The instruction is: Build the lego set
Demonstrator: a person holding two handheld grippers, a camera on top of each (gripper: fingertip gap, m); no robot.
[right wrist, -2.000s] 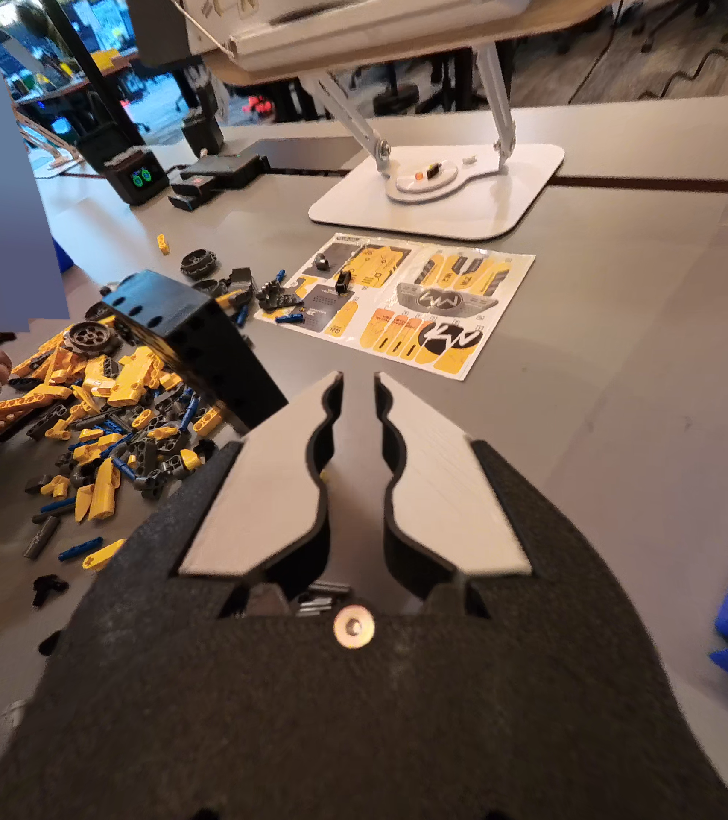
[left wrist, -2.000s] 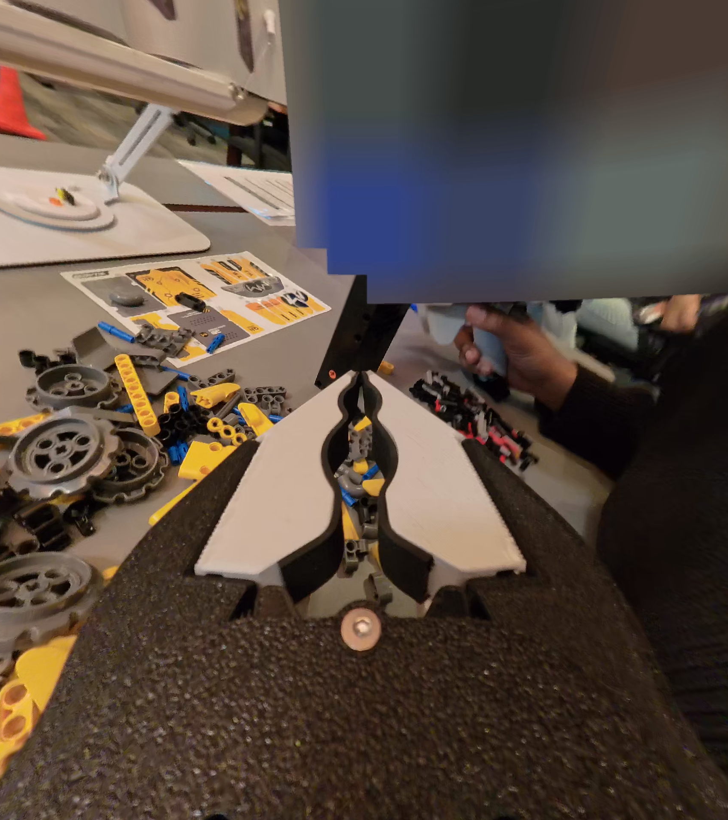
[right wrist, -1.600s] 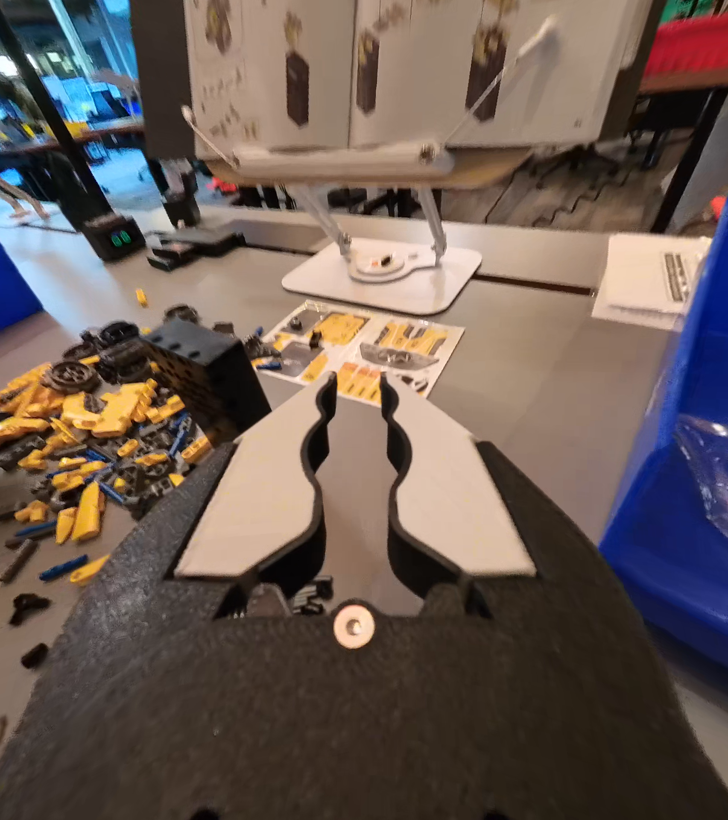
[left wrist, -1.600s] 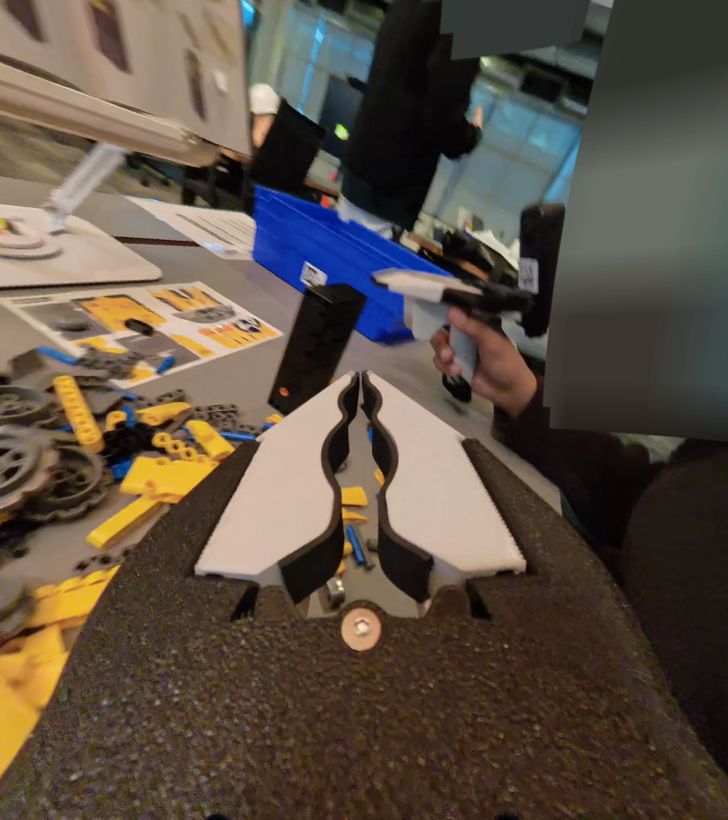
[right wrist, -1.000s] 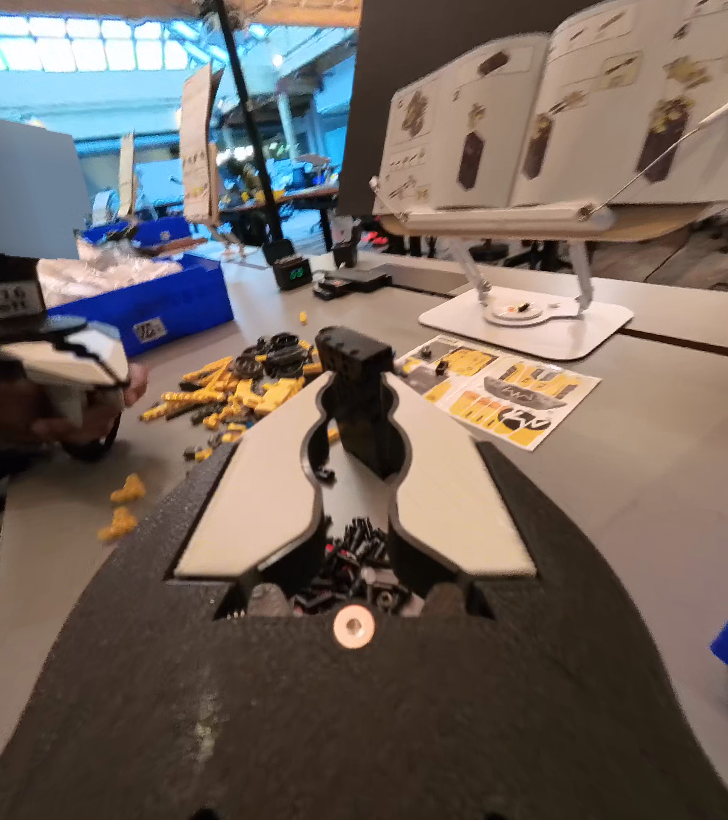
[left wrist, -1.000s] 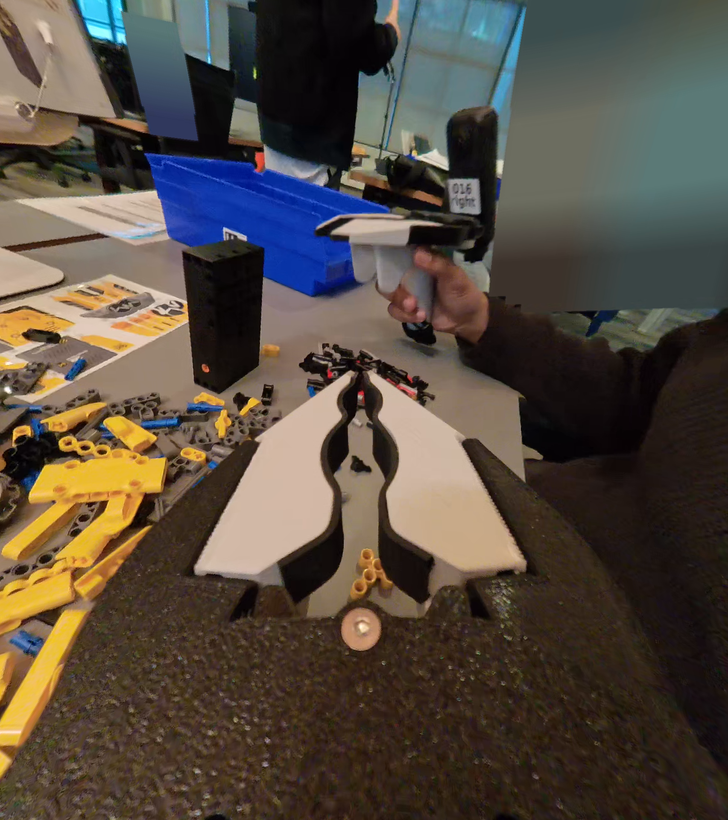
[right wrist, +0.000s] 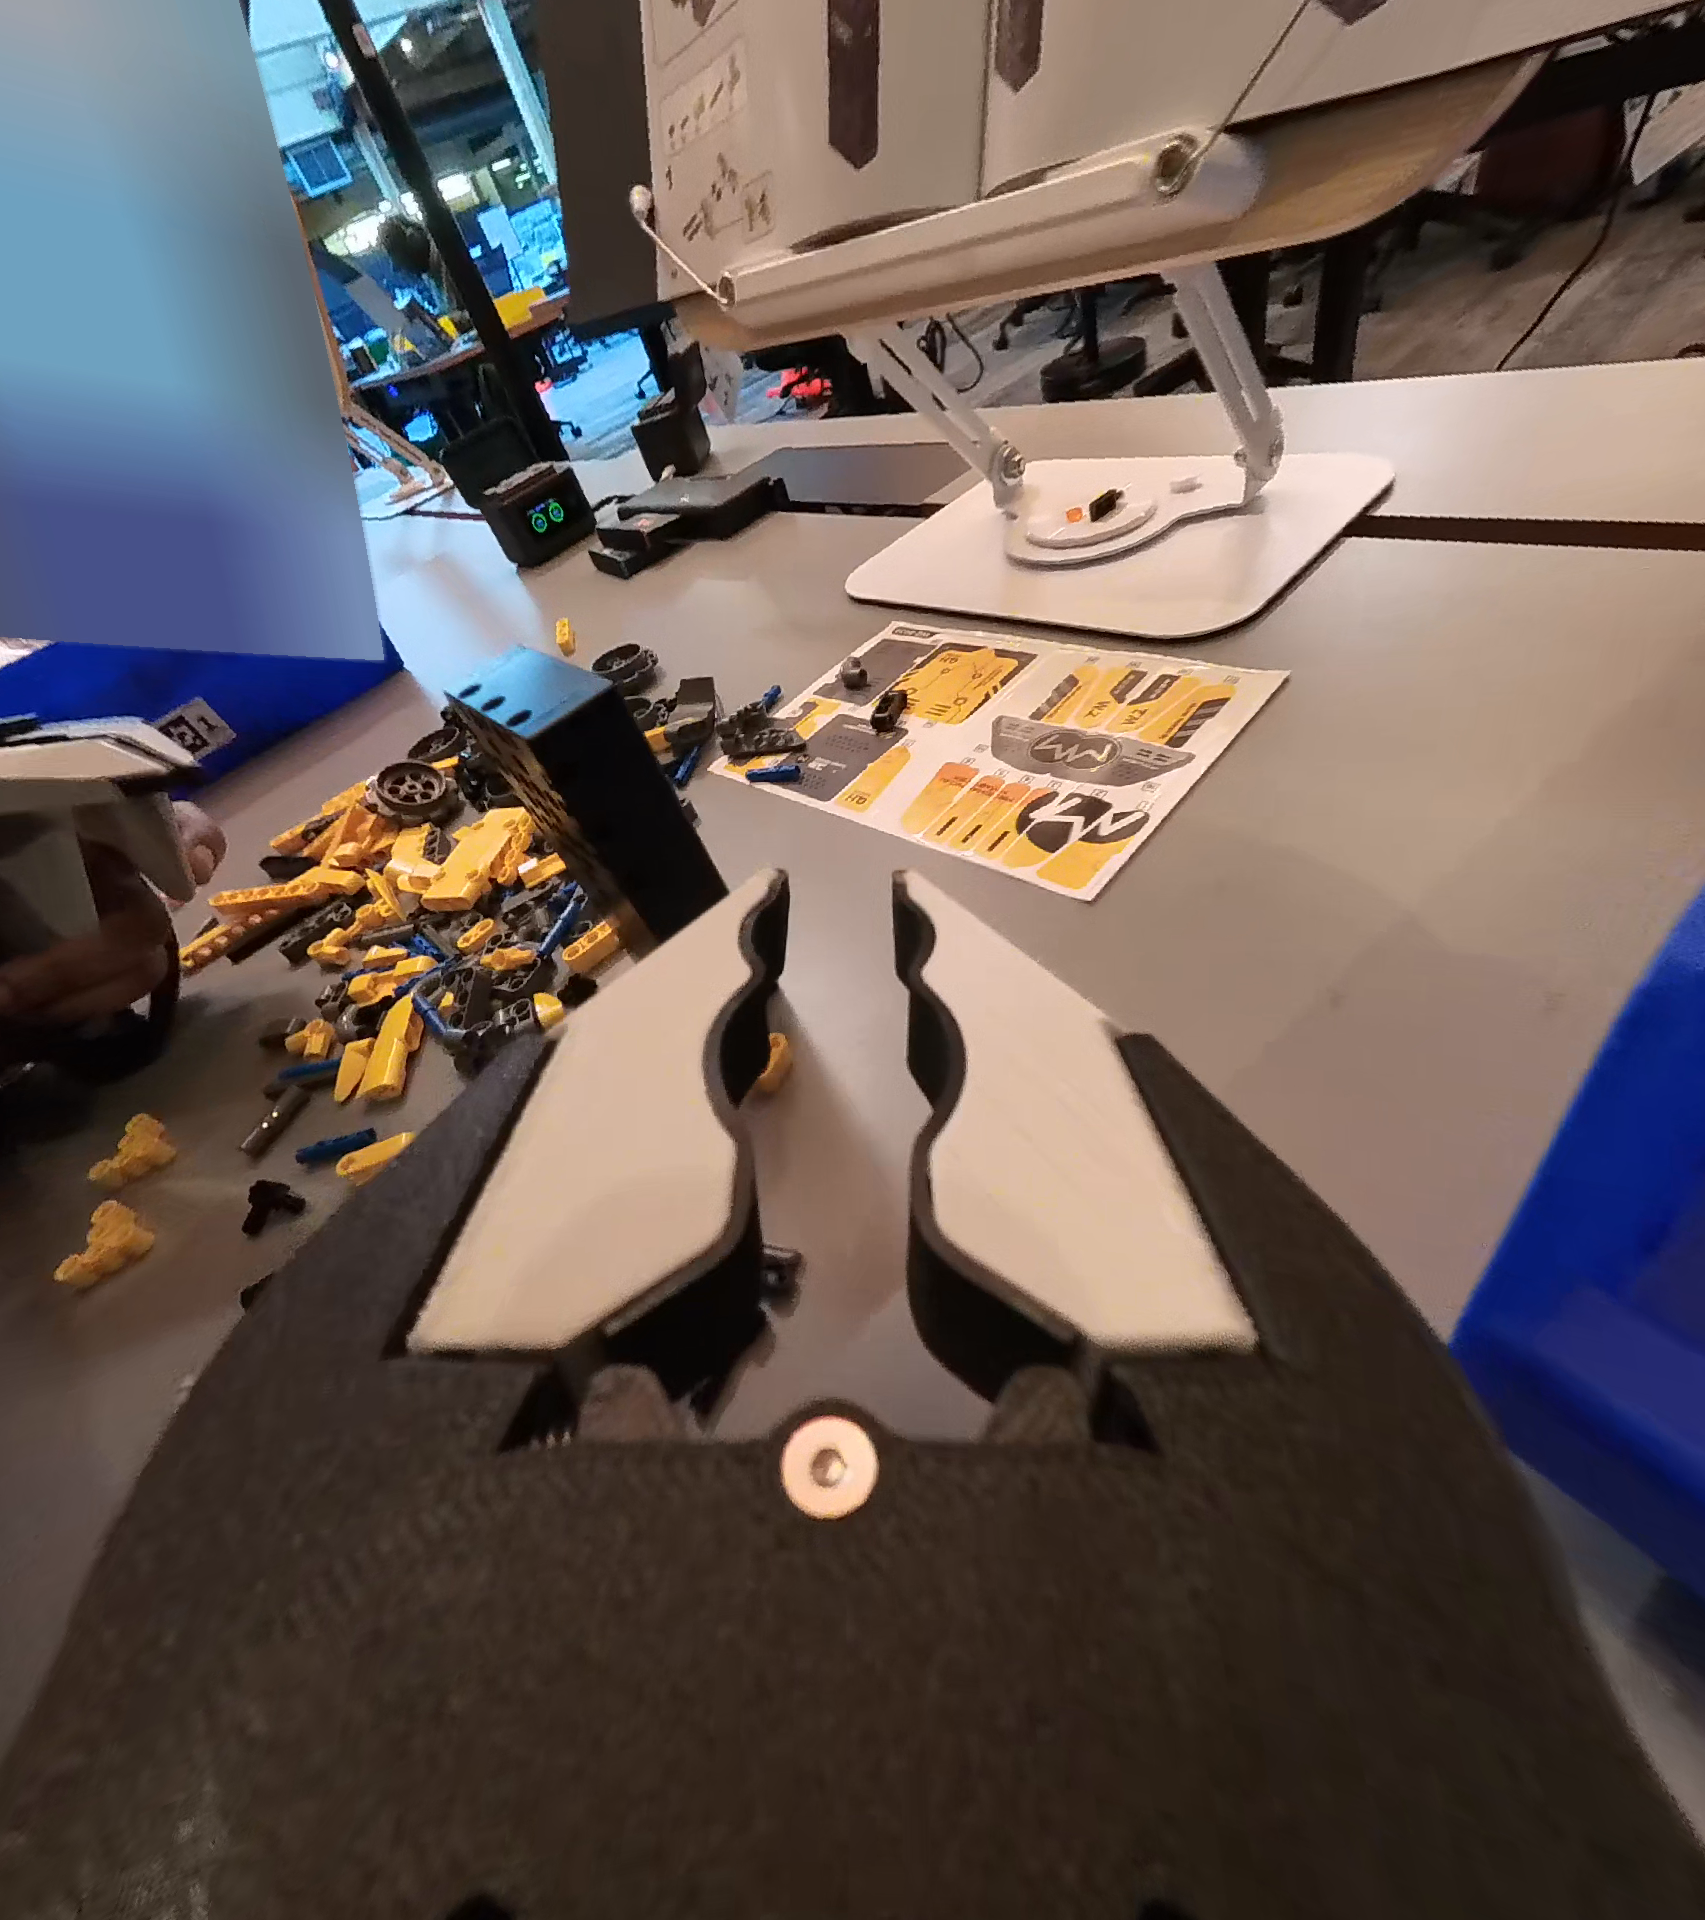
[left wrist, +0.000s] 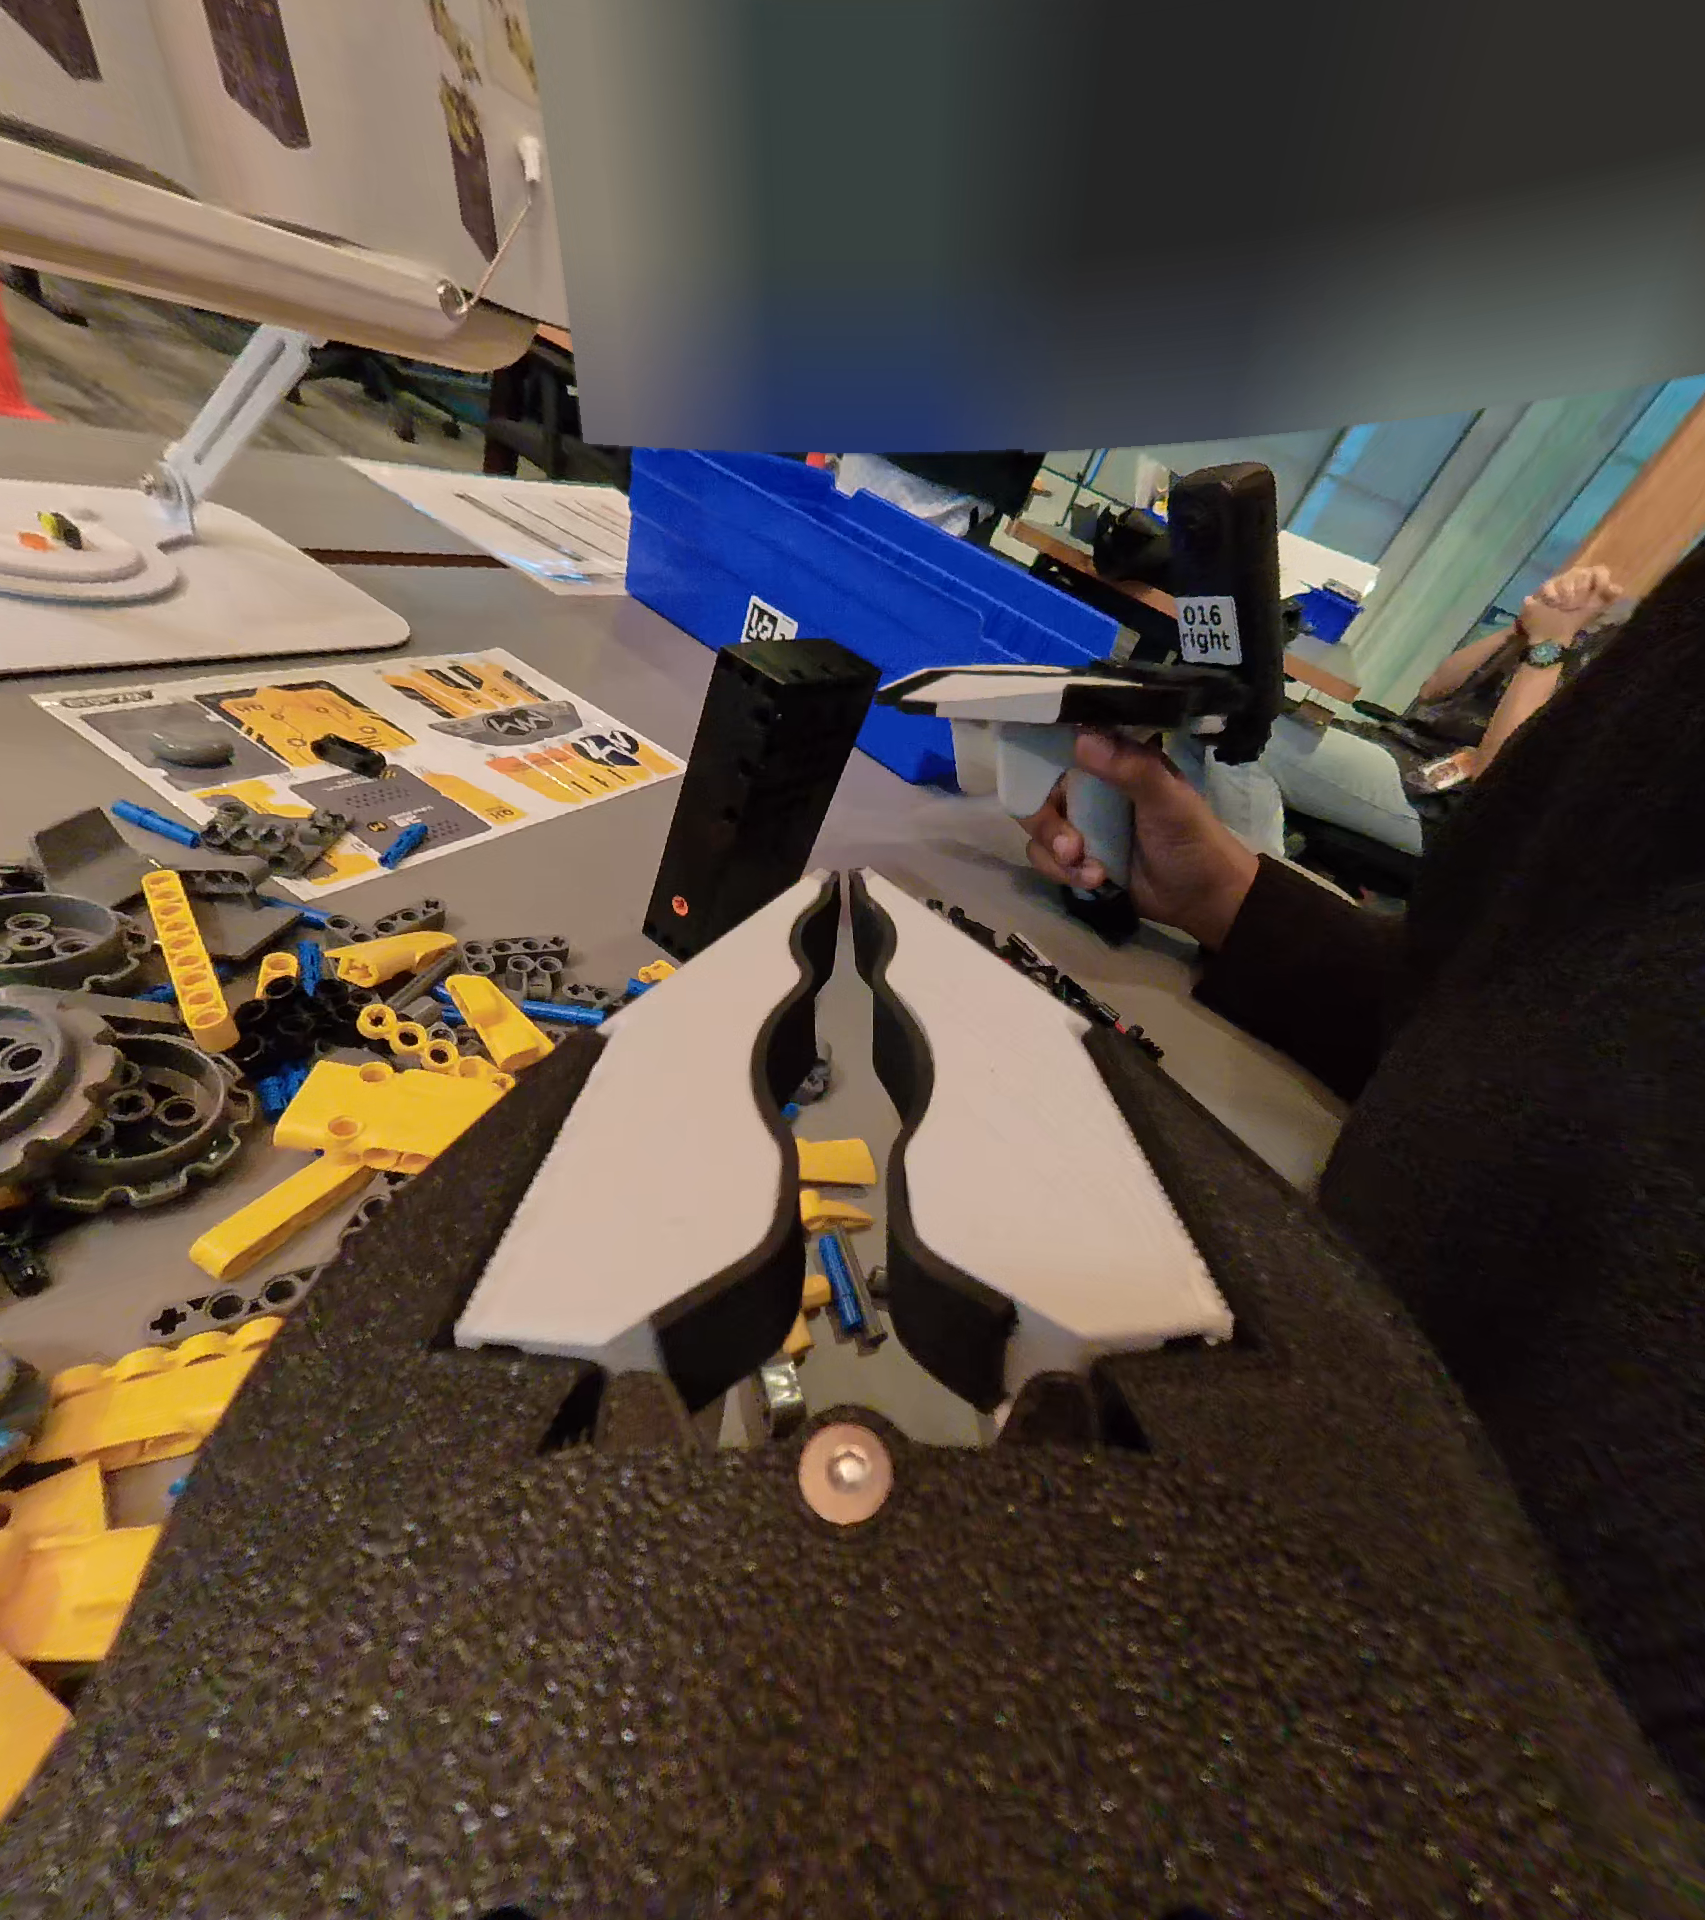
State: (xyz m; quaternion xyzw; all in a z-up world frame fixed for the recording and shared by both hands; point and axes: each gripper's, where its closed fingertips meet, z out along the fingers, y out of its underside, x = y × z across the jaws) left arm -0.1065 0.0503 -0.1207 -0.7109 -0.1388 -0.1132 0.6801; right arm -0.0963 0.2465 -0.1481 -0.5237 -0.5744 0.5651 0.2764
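My left gripper (left wrist: pixel 843 885) is shut and holds nothing; it hovers low over a spread of yellow, black and blue building parts (left wrist: pixel 360 1049), just in front of an upright black block (left wrist: pixel 765 790). My right gripper (right wrist: pixel 840 885) is open and empty above bare grey table (right wrist: pixel 1295 987), with the black block (right wrist: pixel 588 790) and the parts pile (right wrist: pixel 412 914) to its left. A small yellow piece (right wrist: pixel 773 1065) lies under its left finger. Each gripper shows in the other's view, held in a hand: the right one (left wrist: pixel 905 691) beside the block's top, the left one (right wrist: pixel 141 758) at the far left.
A sticker sheet (left wrist: pixel 360 748) (right wrist: pixel 1014 758) lies behind the parts. A white book stand (left wrist: pixel 152 592) (right wrist: pixel 1118 551) holds an open booklet at the back. A blue bin (left wrist: pixel 827 582) (right wrist: pixel 1658 1247) stands on the right. Small black and red pins (left wrist: pixel 1045 977) lie near the person's sleeve. My hands' fingertips stand some 20 cm from each other.
Both views have swung. The left gripper turned back left toward the parts pile. The right gripper turned so the black block now sits left of its fingers. Neither gripper has opened or shut.
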